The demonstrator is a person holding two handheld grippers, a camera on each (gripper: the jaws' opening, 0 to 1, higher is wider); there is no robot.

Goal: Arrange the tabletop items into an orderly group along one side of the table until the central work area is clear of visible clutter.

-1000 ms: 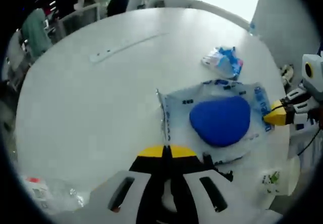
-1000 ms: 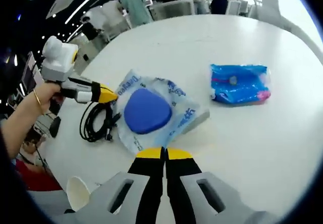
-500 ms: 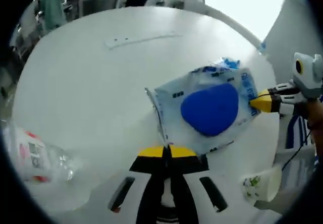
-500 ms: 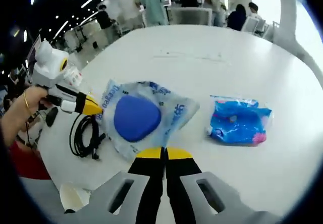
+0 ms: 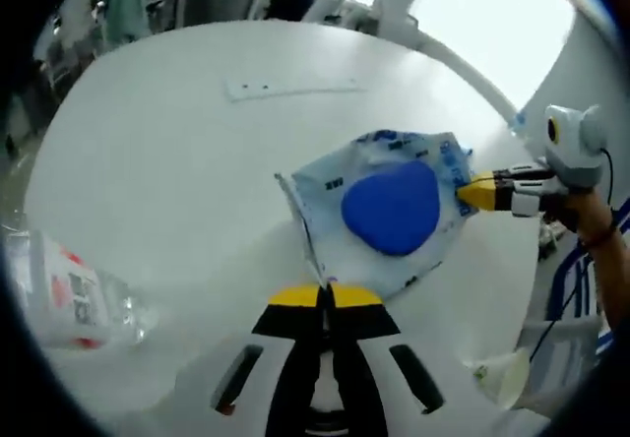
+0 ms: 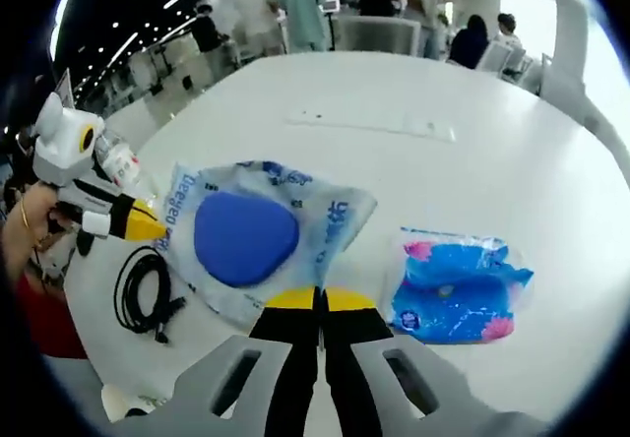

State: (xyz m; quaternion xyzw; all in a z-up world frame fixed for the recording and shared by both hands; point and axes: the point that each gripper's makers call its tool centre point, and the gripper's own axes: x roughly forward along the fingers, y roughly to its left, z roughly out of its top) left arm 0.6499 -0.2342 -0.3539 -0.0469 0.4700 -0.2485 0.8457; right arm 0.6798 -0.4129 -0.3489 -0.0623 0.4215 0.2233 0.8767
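Clear plastic bag [image 5: 394, 216] with blue print and a blue pad inside lies on the white table [image 5: 157, 171], held at two opposite edges. Left gripper [image 5: 326, 295] has yellow-tipped jaws pressed together, clenched on the bag's near edge in the left gripper view; in the right gripper view it [image 6: 148, 228] comes in from the left, a hand [image 6: 30, 222] around its body, tip at the bag's [image 6: 258, 235] far-left edge. Right gripper [image 6: 320, 299] likewise has jaws closed flat on the bag's near edge; in the left gripper view it [image 5: 475, 192] enters from the right, tip touching the bag's right edge.

Small blue packet [image 6: 455, 284] with pink spots sits on the table [image 6: 472, 171] just to the right of the right gripper, apart from the bag. Black coiled cable [image 6: 143, 294] lies near the table edge, just beside the bag's left side in the right gripper view. Clear plastic bottle [image 5: 69, 294] with a red-and-white label lies on its side at the left of the left gripper view, well apart from the bag. Paper cup [image 5: 504, 378] sits at lower right near the table edge. A flat white strip [image 5: 290, 87] is set in the table top further back. People and chairs in background.
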